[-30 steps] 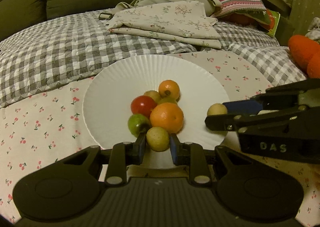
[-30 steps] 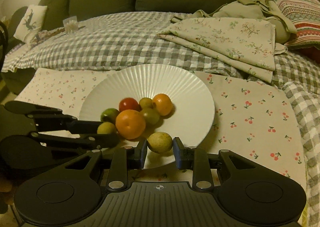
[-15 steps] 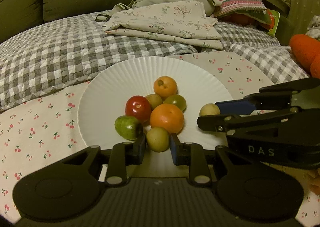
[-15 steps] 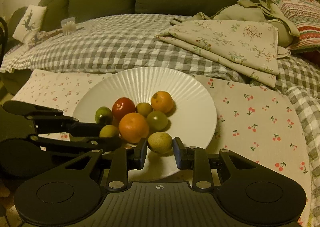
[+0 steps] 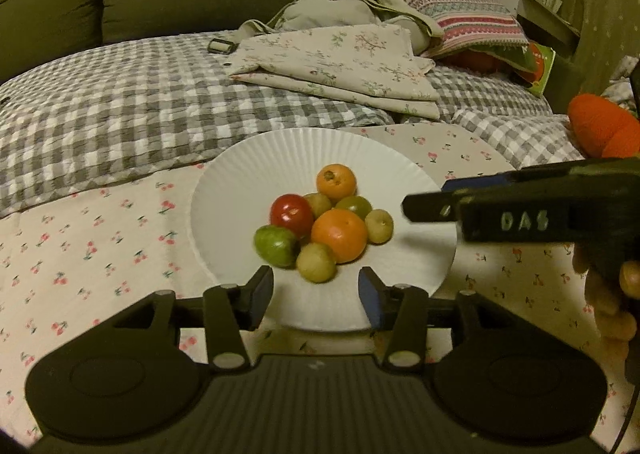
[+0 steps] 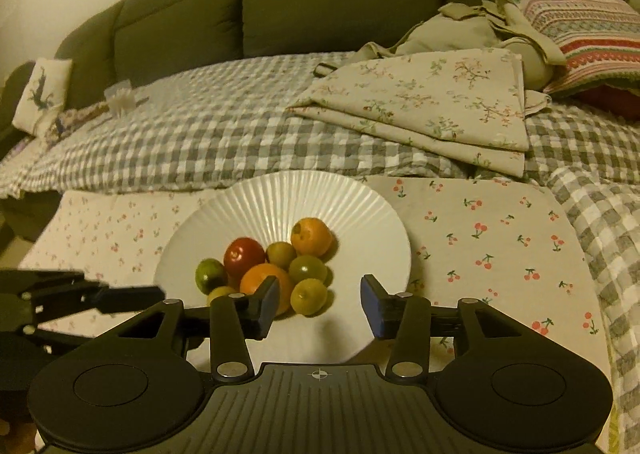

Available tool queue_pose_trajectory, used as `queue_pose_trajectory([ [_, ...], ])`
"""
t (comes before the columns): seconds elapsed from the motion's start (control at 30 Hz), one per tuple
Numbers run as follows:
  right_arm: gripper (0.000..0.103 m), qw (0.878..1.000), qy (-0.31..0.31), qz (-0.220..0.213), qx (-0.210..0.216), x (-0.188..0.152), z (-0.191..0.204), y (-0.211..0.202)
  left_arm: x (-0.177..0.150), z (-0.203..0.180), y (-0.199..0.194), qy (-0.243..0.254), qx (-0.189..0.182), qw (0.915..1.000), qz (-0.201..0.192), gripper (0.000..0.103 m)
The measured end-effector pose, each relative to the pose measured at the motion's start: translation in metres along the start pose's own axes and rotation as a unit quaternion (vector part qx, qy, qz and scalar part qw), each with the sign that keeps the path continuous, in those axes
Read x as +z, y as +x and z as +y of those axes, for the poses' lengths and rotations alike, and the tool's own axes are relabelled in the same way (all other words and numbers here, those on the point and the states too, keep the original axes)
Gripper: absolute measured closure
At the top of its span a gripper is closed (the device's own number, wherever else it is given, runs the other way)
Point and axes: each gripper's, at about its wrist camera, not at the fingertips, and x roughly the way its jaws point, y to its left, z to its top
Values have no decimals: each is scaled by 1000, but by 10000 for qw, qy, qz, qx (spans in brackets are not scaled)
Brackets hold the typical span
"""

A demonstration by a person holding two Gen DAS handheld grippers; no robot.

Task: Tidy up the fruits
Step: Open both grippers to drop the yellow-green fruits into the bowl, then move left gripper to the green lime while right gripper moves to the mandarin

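Both tongs released, nothing gripped. My left gripper (image 5: 316, 292) stands spread at the plate's (image 5: 248, 169) 6 o'clock rim, with a yellow-green fruit (image 5: 316, 262) just ahead of the gap, apart from both pads. My right gripper (image 6: 319, 306) is likewise spread wide, with another yellow-green fruit (image 6: 309, 296) near its left pad; contact not discernible.

All the fruit sits on the white plate in one tight cluster: big orange (image 5: 339, 229) in the middle, small orange (image 5: 336, 181) at 12 o'clock, red tomato (image 5: 292, 214) at 10, green fruit (image 5: 275, 246) at 8, an olive-green one (image 5: 355, 205) and two more pale ones tucked around them, all touching.

Risks as I judge them:
- Round fruit, loosely heaped. A pad brushing one could send it rolling off the low rim onto the cherry-print cloth (image 5: 100, 238).
- The plate rests on soft bedding; pressing the rim could tip it.
- The two tools converge at the near rim; they could clash.
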Motion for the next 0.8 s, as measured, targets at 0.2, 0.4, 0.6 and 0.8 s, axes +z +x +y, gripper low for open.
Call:
queue_pose_trajectory([
  [0.2, 54, 9999, 45, -48, 88, 1, 7, -12, -12, 18, -17, -323, 133, 9994, 53, 56],
  [0.4, 51, 9996, -15, -110, 244, -2, 21, -27, -26, 36, -34, -643, 279, 9975, 101, 56],
  [0.6, 50, 9987, -198, -135, 449, -8, 39, -40, -31, 46, -47, -983, 303, 9945, 198, 55],
  [0.8, 49, 9971, -432, -88, 615, -15, 54, -49, -39, 46, -63, -963, 378, 9945, 189, 48],
])
